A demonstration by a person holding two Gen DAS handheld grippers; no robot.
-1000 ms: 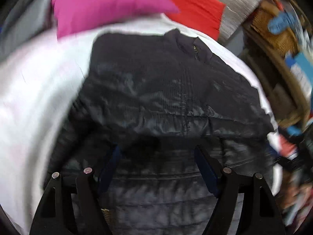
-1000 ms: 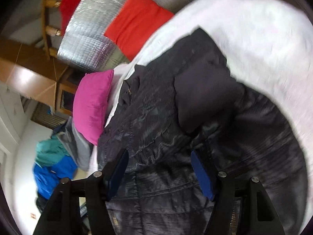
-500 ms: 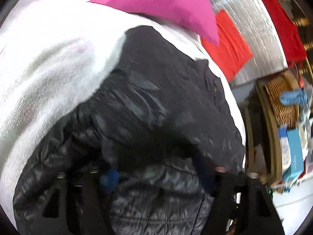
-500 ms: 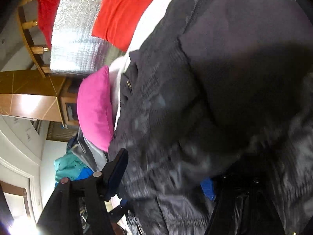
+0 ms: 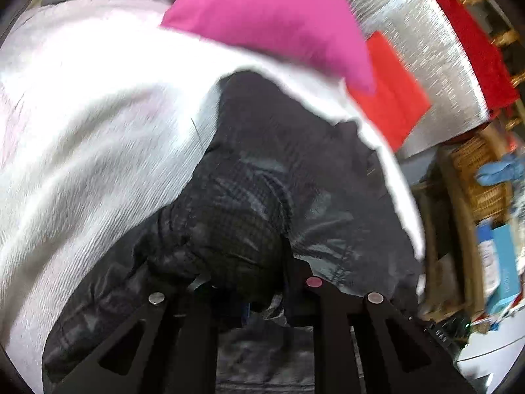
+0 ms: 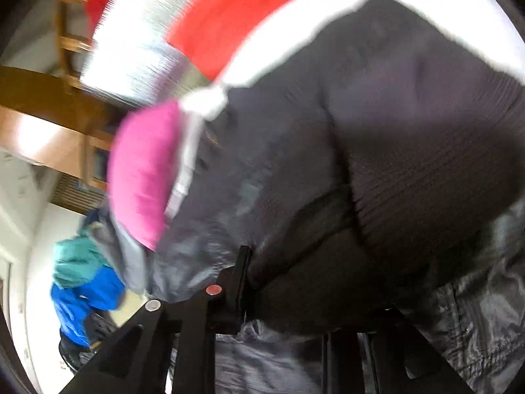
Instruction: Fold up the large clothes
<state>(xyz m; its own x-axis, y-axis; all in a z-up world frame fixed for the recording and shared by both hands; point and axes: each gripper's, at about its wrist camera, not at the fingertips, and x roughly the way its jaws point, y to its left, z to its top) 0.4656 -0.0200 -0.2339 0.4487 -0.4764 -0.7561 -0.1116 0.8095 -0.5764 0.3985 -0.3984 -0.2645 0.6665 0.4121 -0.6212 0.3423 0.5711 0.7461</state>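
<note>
We are pinching the black jacket (image 5: 262, 197) hem with both grippers.
Left gripper (image 5: 242, 295) and right gripper (image 6: 295, 308), jaws just closing, are clamping bunched fabric; we are aiming to lift evenly.

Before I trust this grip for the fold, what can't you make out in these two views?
- Left wrist view: left gripper pads, buried in bunched black jacket.
- Right wrist view: right gripper, its right finger covered by jacket.
- Both views: motion blur; jacket's near hem cut off below.

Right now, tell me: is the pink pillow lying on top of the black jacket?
No, the pink pillow lies on the white bedcover beyond the black jacket.
</note>
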